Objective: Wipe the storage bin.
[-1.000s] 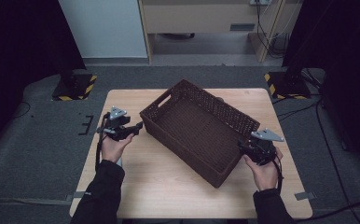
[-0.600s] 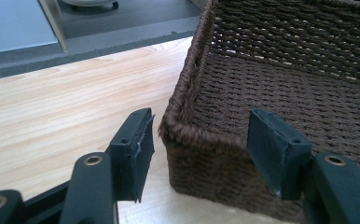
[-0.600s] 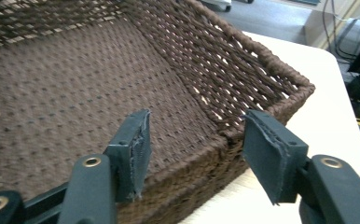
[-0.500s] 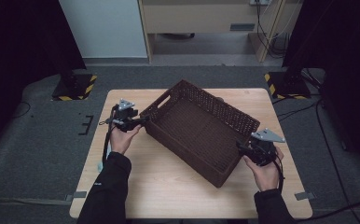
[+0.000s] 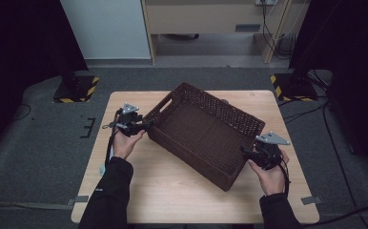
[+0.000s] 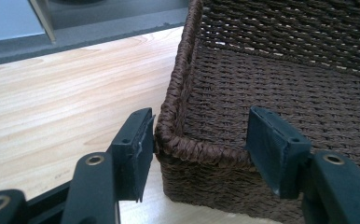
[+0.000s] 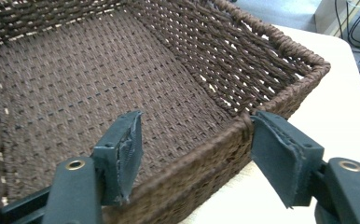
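A dark brown woven basket (image 5: pixel 206 98) lies empty and askew on the wooden table (image 5: pixel 182 200). My left gripper (image 5: pixel 148 125) is at its left corner. In the left gripper view the open jaws (image 6: pixel 201 140) straddle that corner (image 6: pixel 178 140), one pad outside against the weave, the other inside; they have narrowed slightly. My right gripper (image 5: pixel 245 151) is at the basket's near right end. In the right gripper view its jaws (image 7: pixel 194 140) have just been opening and stand open astride the basket wall (image 7: pixel 201 158), one pad inside and one outside.
Bare tabletop lies in front of the basket and along the left side. Two black stands with yellow-striped bases (image 5: pixel 75 88) (image 5: pixel 291 86) sit on the grey floor beyond the table's far corners. A pale cabinet (image 5: pixel 206 19) stands behind.
My left hand has moved right and up to the basket's left corner. The right hand and the basket have stayed put.
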`<move>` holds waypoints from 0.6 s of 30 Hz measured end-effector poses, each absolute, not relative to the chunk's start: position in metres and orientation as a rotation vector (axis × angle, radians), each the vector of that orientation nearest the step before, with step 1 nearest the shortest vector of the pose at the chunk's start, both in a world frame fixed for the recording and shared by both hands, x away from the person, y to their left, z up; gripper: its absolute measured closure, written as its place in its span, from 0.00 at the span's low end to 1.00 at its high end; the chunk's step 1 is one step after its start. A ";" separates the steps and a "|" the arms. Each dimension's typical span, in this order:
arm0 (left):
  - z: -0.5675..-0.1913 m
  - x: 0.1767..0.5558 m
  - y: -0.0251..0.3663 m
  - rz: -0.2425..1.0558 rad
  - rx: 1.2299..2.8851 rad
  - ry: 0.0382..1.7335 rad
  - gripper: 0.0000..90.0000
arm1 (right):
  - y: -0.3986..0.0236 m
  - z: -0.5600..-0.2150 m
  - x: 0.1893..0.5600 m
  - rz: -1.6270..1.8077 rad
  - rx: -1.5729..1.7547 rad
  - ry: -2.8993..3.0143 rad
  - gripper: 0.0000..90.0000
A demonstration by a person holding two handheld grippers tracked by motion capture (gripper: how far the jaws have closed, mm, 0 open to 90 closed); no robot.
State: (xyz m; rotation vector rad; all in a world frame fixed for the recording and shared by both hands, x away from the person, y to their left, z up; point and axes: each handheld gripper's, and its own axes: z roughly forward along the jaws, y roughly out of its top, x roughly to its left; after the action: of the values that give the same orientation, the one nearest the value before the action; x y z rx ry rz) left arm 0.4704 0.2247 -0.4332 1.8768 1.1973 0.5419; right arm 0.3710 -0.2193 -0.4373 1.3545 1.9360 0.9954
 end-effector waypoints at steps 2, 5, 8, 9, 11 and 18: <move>-0.433 0.465 0.225 0.537 1.869 1.203 0.45 | -0.218 -0.435 0.368 1.008 1.355 1.942 0.37; -0.431 0.457 0.226 0.542 1.887 1.188 0.45 | -0.213 -0.438 0.367 0.994 1.353 1.969 0.38; -0.427 0.454 0.227 0.531 1.913 1.176 0.46 | -0.212 -0.442 0.369 0.942 1.362 1.979 0.42; -0.426 0.454 0.228 0.526 1.911 1.177 0.46 | -0.213 -0.442 0.369 0.952 1.369 1.977 0.43; -0.425 0.457 0.230 0.524 1.893 1.176 0.50 | -0.215 -0.442 0.371 0.944 1.371 1.977 0.46; -0.433 0.461 0.233 0.462 1.931 1.172 0.64 | -0.221 -0.444 0.377 0.961 1.377 1.957 0.47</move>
State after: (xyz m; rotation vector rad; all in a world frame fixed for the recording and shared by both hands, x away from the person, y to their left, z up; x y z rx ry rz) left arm 0.4609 0.2330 -0.4327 1.9307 1.1716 0.4621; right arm 0.3772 -0.2211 -0.4439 1.3772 1.9565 0.9614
